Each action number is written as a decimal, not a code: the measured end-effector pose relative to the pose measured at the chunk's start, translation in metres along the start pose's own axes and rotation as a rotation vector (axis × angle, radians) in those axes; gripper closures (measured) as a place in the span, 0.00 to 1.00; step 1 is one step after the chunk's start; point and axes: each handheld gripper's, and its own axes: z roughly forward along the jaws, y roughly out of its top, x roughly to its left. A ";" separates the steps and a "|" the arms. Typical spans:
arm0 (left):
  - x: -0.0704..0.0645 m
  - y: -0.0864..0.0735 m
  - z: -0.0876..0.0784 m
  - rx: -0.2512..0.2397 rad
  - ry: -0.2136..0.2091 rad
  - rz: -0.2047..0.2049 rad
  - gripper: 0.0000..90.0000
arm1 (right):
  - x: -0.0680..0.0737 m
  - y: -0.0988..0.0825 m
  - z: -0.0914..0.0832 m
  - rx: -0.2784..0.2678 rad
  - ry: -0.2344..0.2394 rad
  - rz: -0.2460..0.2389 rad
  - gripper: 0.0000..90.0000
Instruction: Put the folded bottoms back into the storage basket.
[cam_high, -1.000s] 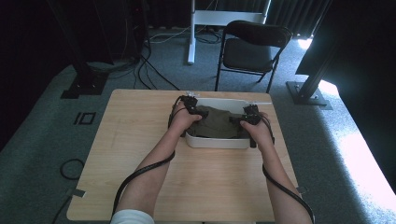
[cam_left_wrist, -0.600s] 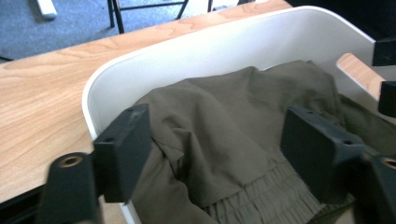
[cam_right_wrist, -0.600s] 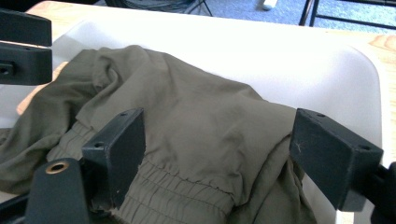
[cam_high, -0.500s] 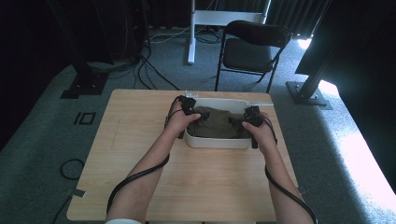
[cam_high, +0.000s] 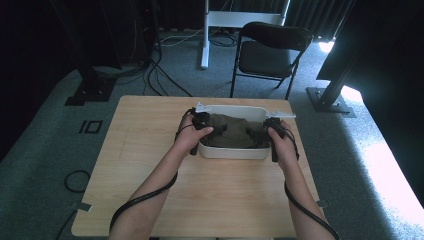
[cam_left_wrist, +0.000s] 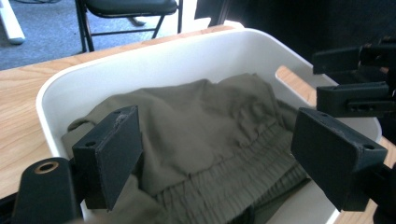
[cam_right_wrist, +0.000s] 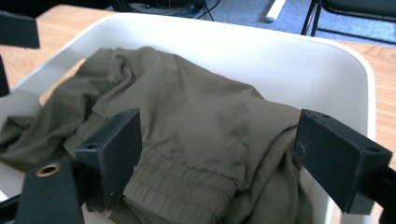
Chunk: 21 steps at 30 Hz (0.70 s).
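Note:
An olive-green garment lies crumpled in a white plastic bin at the table's far middle. My left gripper is at the bin's left end and my right gripper at its right end. In the left gripper view the left gripper hovers open over the garment, its jaws having just been opening. In the right gripper view the right gripper has also just been opening; the garment's elastic hem lies under the gap, and no pad presses on it.
The bin stands on a light wooden table. Behind the table are a black folding chair, a white stand, floor cables and dark stand bases. Each gripper's cable trails along a forearm.
My left hand has drawn back a little toward the near side of the bin. The right hand has hardly moved. The garment lies lower in the bin.

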 end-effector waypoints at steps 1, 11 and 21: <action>0.000 -0.001 -0.001 0.001 -0.001 0.006 0.19 | 0.000 -0.001 -0.001 -0.001 0.004 -0.003 0.16; -0.008 -0.002 -0.017 -0.040 -0.004 0.045 0.18 | 0.006 -0.004 -0.013 -0.030 0.020 -0.064 0.15; -0.018 -0.012 -0.030 -0.047 -0.037 0.105 0.18 | 0.021 -0.006 -0.029 -0.061 0.053 -0.133 0.14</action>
